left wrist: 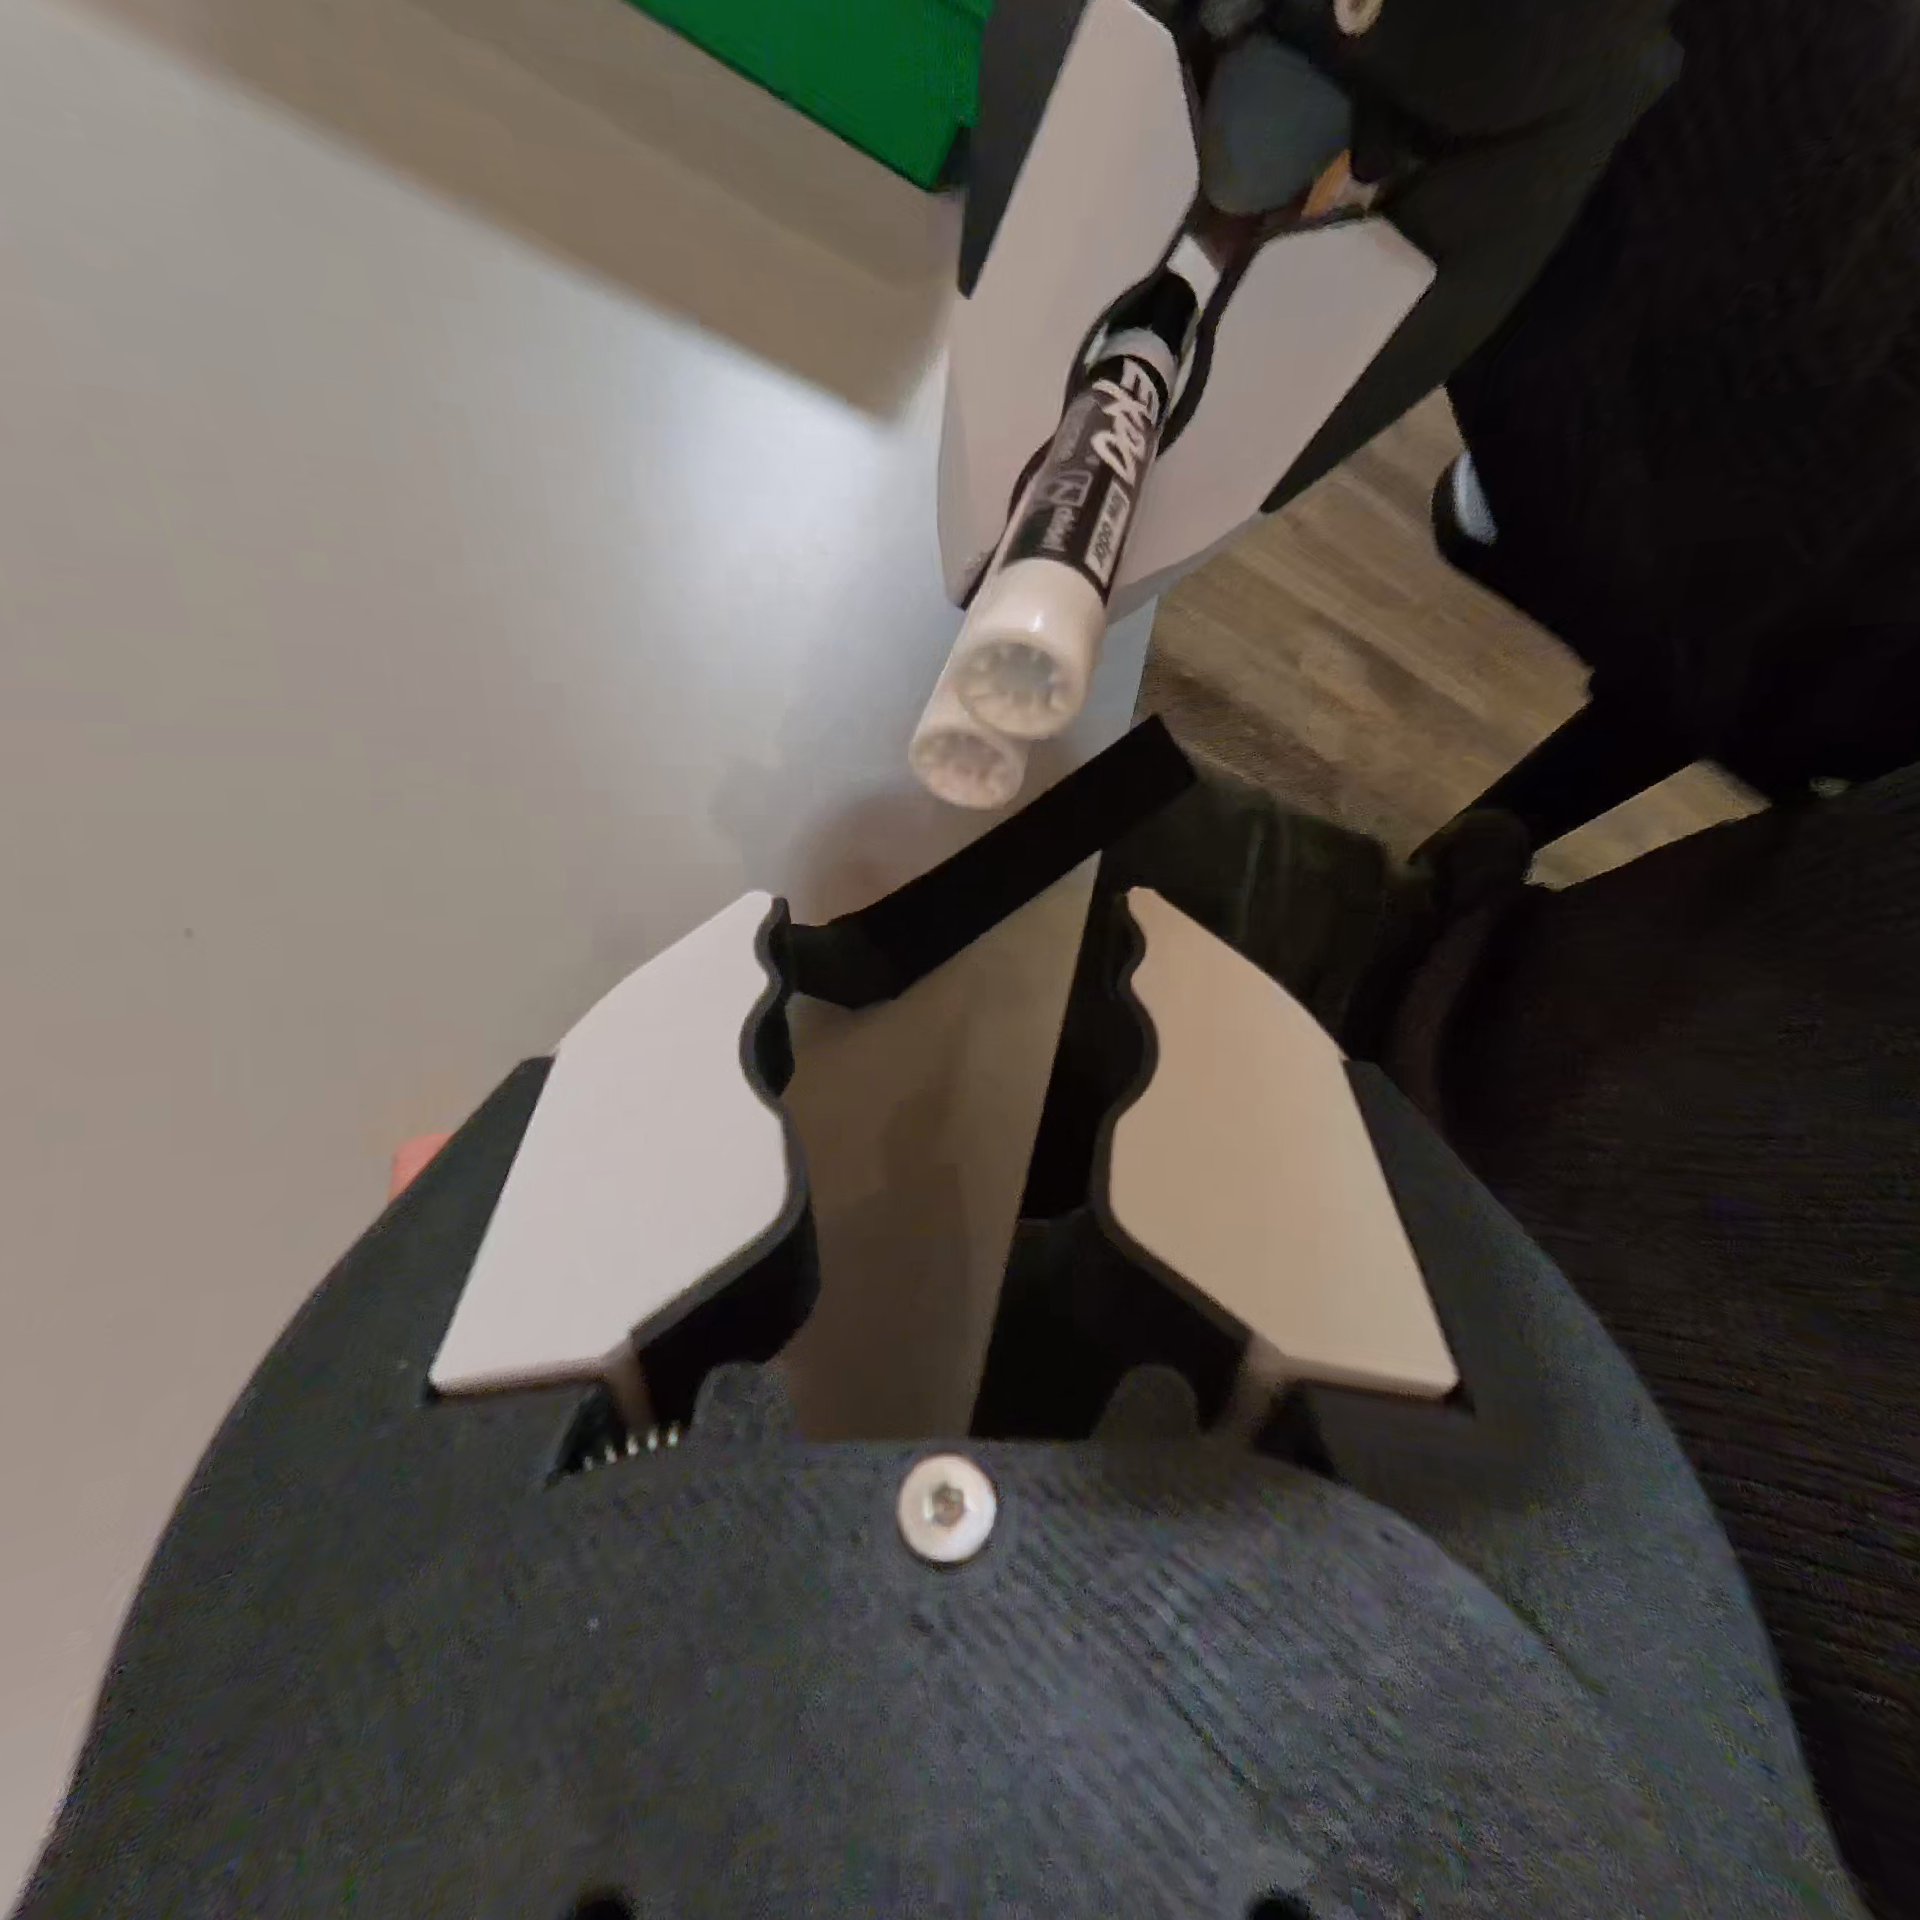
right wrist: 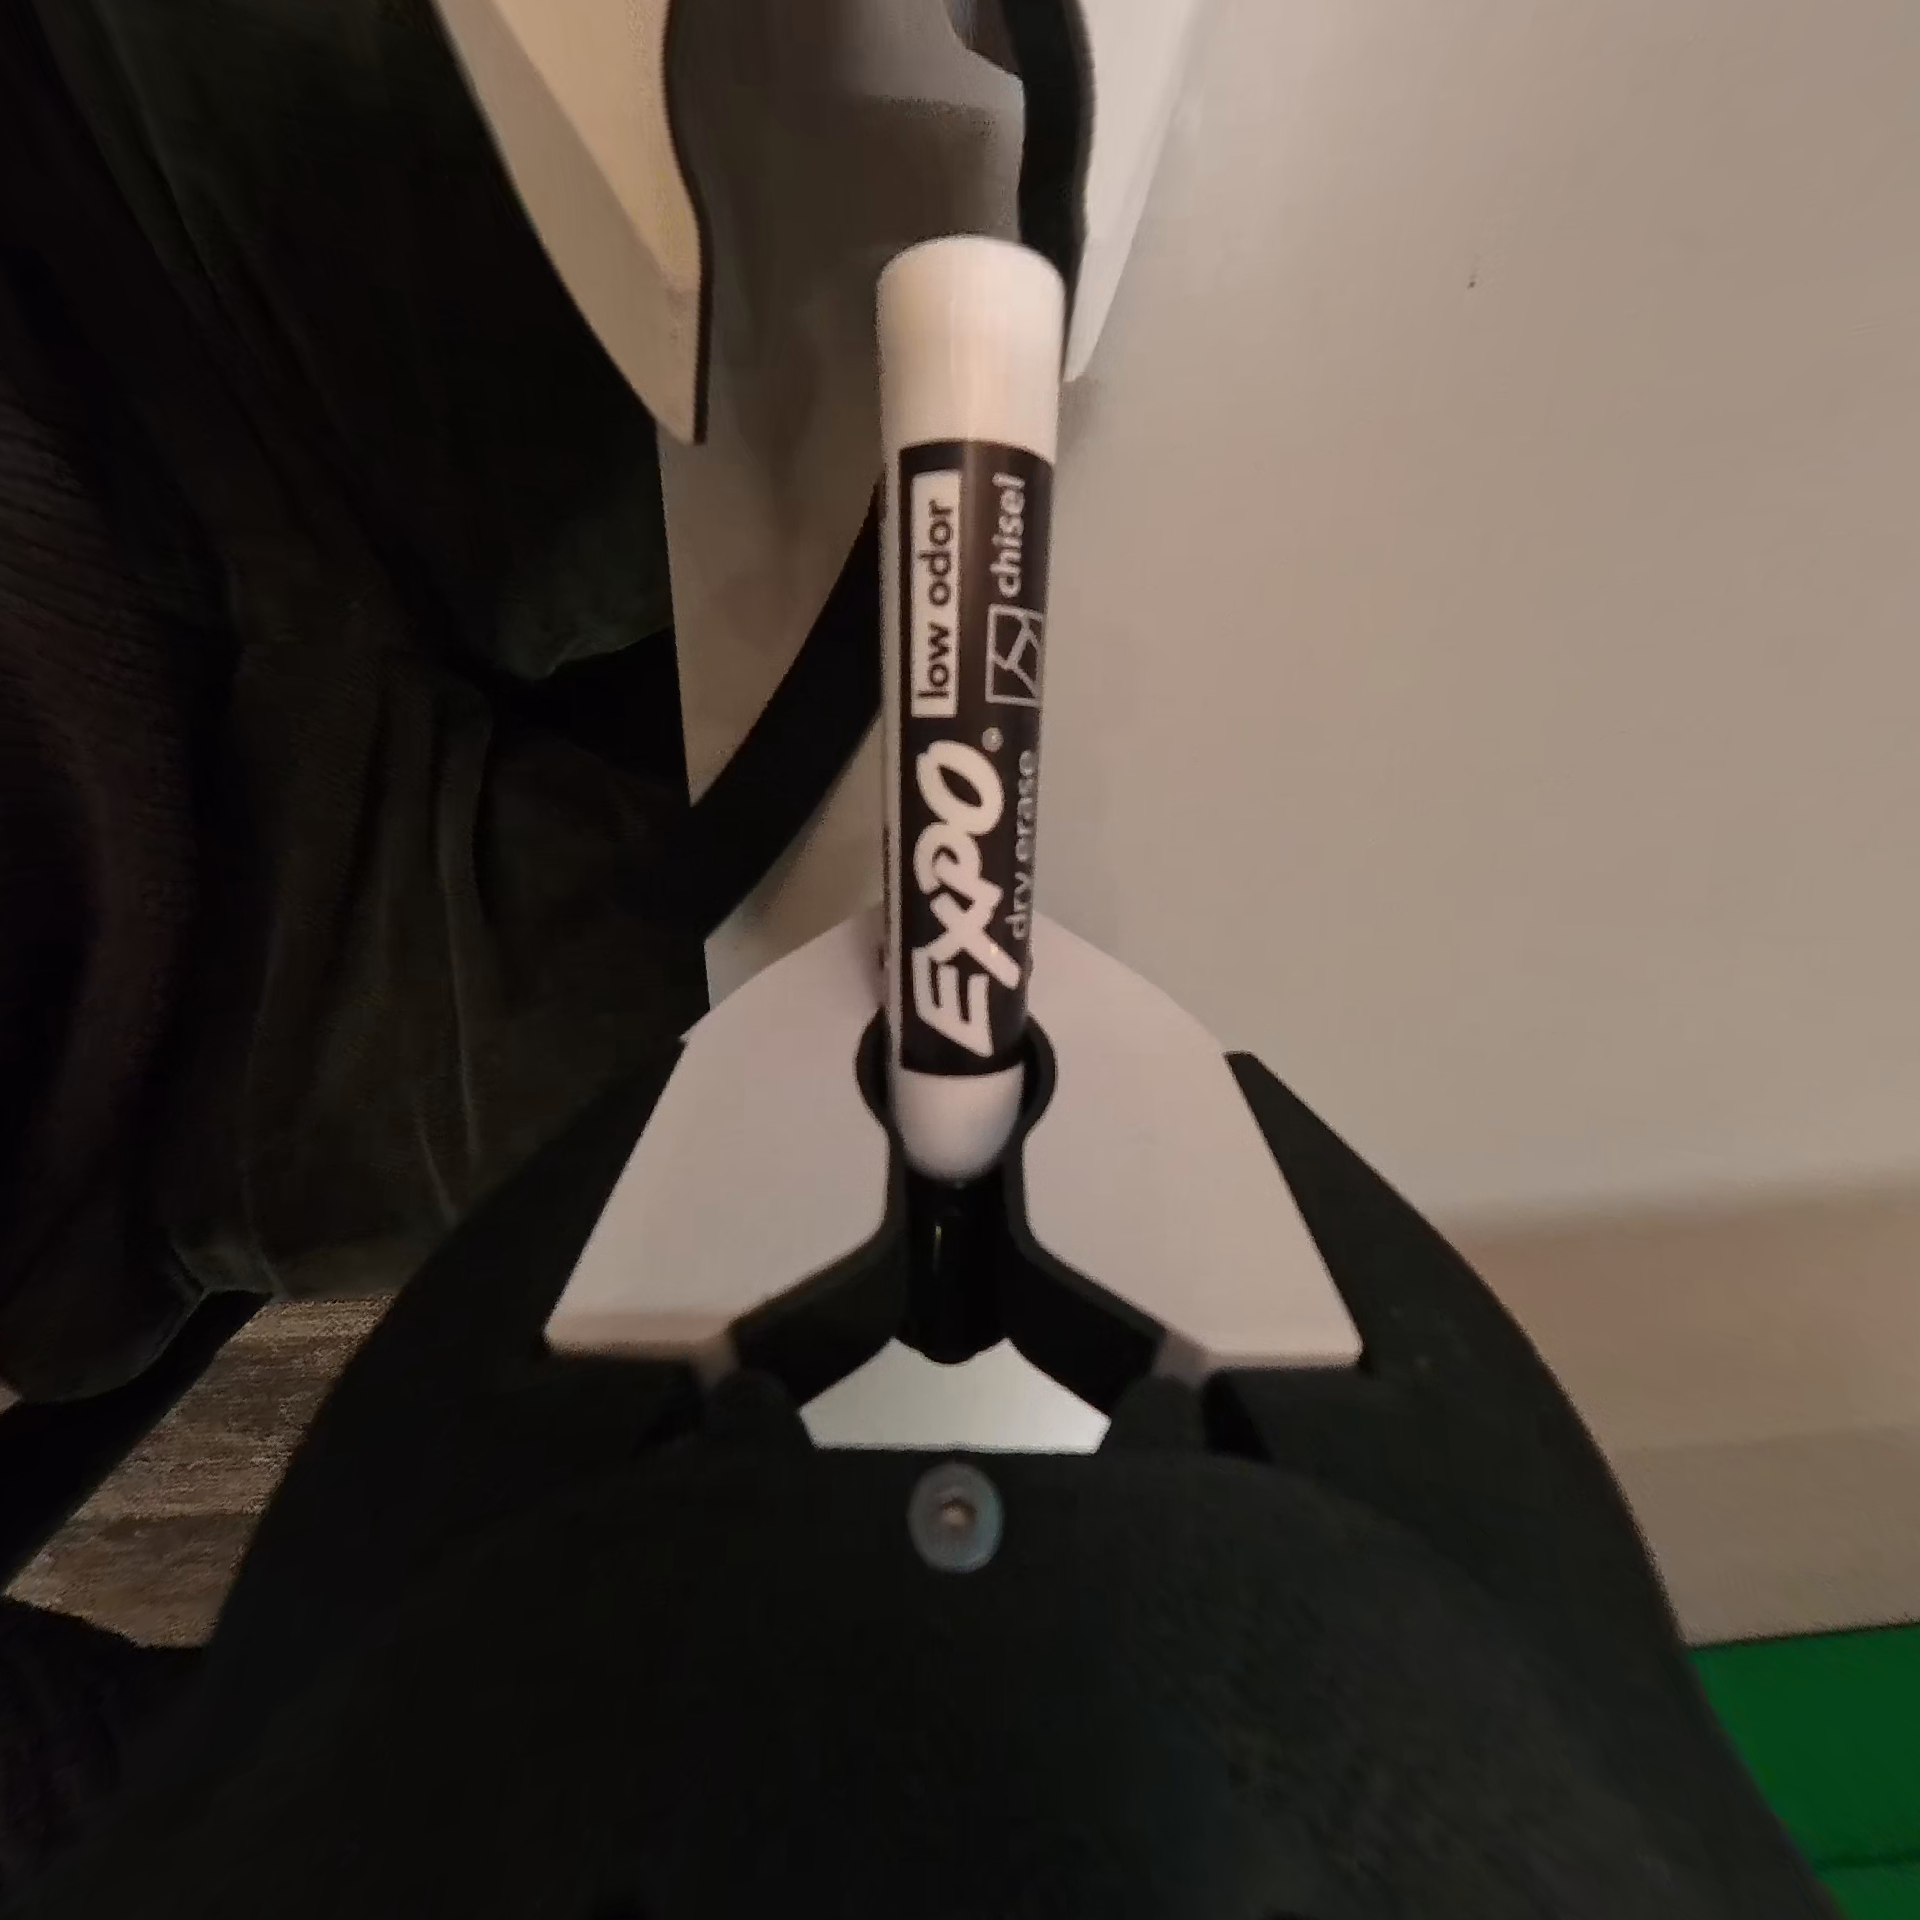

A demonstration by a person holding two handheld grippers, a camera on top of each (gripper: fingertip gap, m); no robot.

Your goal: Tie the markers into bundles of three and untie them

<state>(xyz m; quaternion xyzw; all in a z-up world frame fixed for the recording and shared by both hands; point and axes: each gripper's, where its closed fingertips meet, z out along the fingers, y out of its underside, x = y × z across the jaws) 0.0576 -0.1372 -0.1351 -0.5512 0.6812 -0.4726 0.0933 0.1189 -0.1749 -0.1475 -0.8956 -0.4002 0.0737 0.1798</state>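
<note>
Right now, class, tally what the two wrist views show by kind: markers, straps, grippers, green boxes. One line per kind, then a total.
Markers: 2 visible, held together in the right gripper
Black strap: 1, hanging from a finger of the left gripper
Grippers: 2
Green box: 1
Total: 6

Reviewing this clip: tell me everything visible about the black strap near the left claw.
The black strap is a flat, matte band that looks like fabric or hook-and-loop tape. It hangs loose, not wrapped around anything. One end sits at the inner edge of the left claw's left finger, apparently stuck there, since that claw is open; the other end points up and right in the left wrist view, square-cut and free. It lies just below the markers in the right claw, without visibly touching them.
</note>
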